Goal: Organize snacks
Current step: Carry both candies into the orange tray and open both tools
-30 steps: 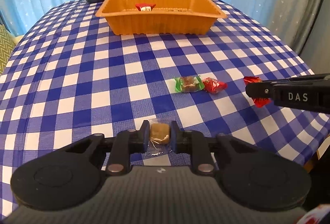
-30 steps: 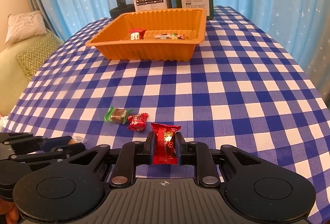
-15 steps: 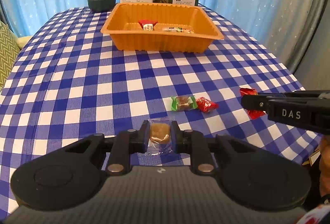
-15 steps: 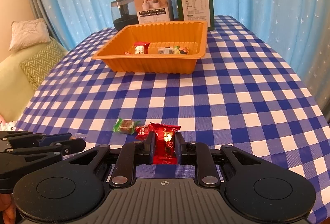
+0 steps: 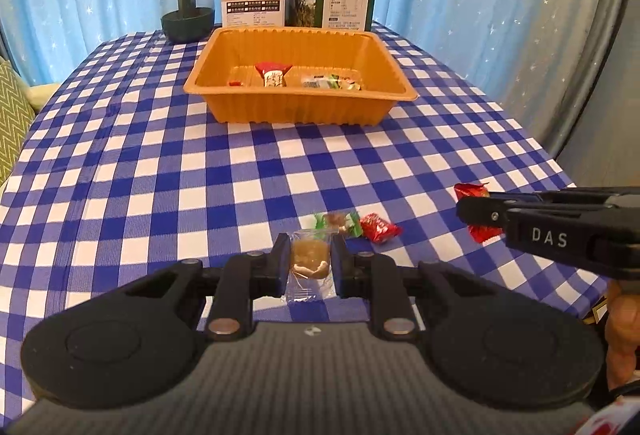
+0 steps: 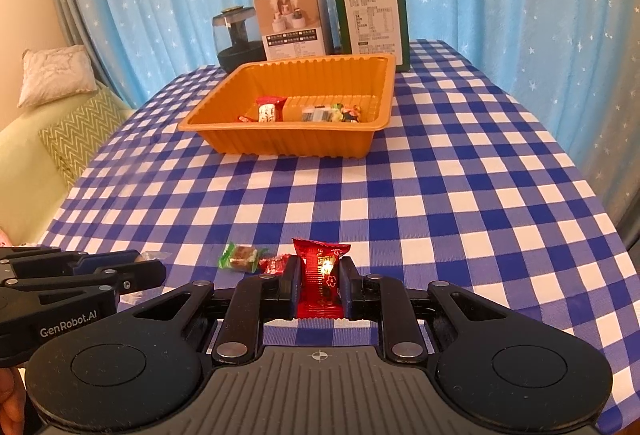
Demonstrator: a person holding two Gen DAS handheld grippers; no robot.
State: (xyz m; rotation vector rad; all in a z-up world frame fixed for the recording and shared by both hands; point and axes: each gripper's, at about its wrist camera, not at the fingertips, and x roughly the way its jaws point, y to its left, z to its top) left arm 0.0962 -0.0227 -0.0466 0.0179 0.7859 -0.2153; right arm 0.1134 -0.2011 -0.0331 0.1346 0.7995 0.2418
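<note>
Candy in clear wrapper (image 5: pixel 310 262) pinched by left gripper (image 5: pixel 309 267), red packet (image 6: pixel 322 277) by right gripper (image 6: pixel 319 285), both above cloth, orange tray (image 5: pixel 300 107) well apart. Risk: slippery wrapper slides out during carry (grip only on edges), or grippers collide.

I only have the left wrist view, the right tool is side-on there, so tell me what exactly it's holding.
Observer: The right tool is shut on a red snack packet with gold print, held upright between its fingers.
Operator: Anything beyond the table on the left?
Observer: Yes, a pale green sofa with a white pillow and a zigzag cushion.
Operator: Any branding on my left tool?
Observer: Its side reads GenRobot.AI on the left tool, which is shut on a clear-wrapped brown candy.
</note>
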